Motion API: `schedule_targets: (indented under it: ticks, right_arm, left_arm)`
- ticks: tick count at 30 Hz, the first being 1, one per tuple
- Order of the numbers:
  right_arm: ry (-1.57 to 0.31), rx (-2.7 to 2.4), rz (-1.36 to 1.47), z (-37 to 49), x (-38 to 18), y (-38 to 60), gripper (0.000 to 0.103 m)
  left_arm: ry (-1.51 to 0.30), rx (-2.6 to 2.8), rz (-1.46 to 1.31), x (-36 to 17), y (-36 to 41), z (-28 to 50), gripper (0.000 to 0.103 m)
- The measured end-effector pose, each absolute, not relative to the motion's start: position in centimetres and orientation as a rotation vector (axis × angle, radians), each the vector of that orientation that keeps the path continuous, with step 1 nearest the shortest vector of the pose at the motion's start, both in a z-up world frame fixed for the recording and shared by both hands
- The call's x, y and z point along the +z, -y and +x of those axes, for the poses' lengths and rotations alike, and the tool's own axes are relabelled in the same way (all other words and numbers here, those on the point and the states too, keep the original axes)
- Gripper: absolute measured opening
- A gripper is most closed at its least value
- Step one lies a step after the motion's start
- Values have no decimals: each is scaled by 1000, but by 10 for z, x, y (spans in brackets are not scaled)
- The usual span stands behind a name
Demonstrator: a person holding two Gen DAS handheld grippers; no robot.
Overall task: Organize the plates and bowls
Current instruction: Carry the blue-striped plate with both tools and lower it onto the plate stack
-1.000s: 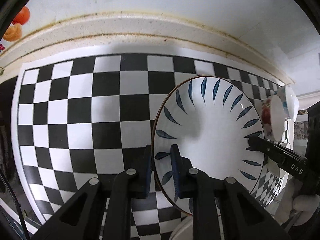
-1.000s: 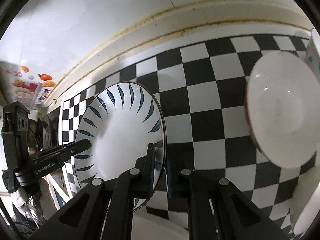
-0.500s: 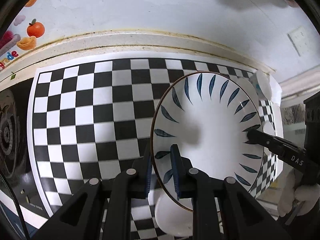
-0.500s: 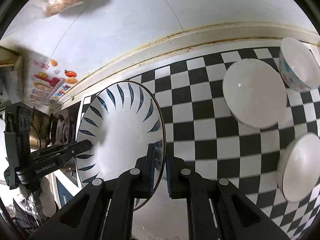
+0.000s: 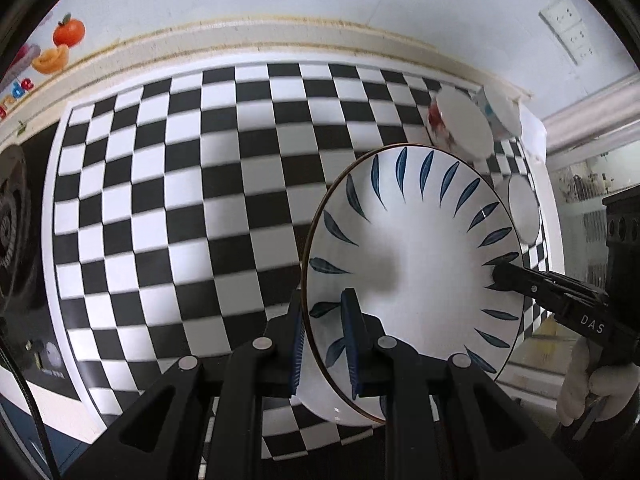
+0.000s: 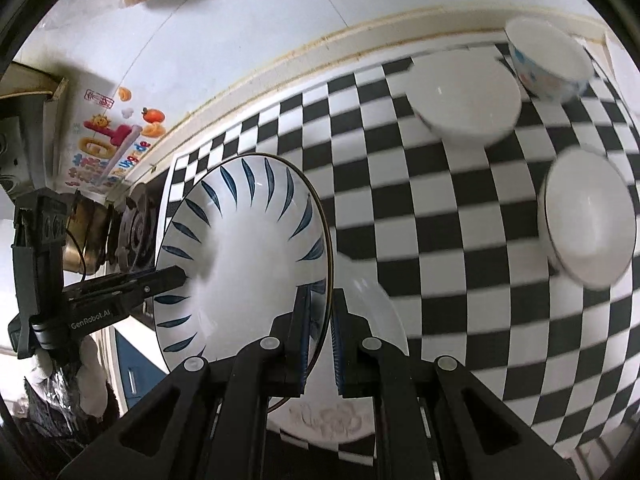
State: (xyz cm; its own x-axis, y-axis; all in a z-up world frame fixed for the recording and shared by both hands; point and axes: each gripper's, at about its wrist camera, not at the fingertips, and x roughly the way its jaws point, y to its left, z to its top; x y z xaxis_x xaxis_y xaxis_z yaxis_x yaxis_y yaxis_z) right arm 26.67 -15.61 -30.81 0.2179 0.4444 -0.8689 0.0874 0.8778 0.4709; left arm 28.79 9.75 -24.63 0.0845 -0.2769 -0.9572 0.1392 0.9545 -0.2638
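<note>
Left tool (image 5: 325,342): clenched on the near-left rim of the blue-leaf plate (image 5: 416,264), one finger inside the rim and one outside.
Right tool (image 6: 321,334): clenched on the opposite rim of that plate; from the left wrist view its fingertips (image 5: 505,277) lie on the plate's right edge.
Blue-leaf plate: held between both tools, tilted, and apparently lifted clear of the checkered mat (image 5: 192,208).
White plate (image 6: 360,368): lies directly below the held one, near the front edge of the mat, with a faint pink flower print on its near side.
Plain white bowl (image 6: 466,98): stands at the far right of the mat, just beside a blue-patterned bowl (image 6: 548,60) by the wall.
Gold-rimmed bowl (image 6: 588,220): sits nearer the right edge, well apart from the held plate.
Step, as I judge it: the blue-leaf plate is being carried, probably to be stacked.
Risk: both grips pinch only a thin glazed rim, so uneven movement between the two tools could twist the plate free and drop it onto the white plate below.
Risk: swinging right while tilted could knock the plate's edge against a bowl.
Worktop (image 5: 248,50): its pale strip meets the wall behind the mat.
</note>
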Motion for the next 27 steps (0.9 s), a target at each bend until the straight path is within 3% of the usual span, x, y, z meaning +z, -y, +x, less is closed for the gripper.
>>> schedule_targets:
  ticks: [10,27]
  right_arm:
    - [-1423,233,517,231,-355,161,11]
    - [-1490,210,466,222,-381,155,11]
  left_arm:
    - [-1547,-312,-80,-286,-87,261,15]
    - [-1605,-276,-21,-321,-78,247,15]
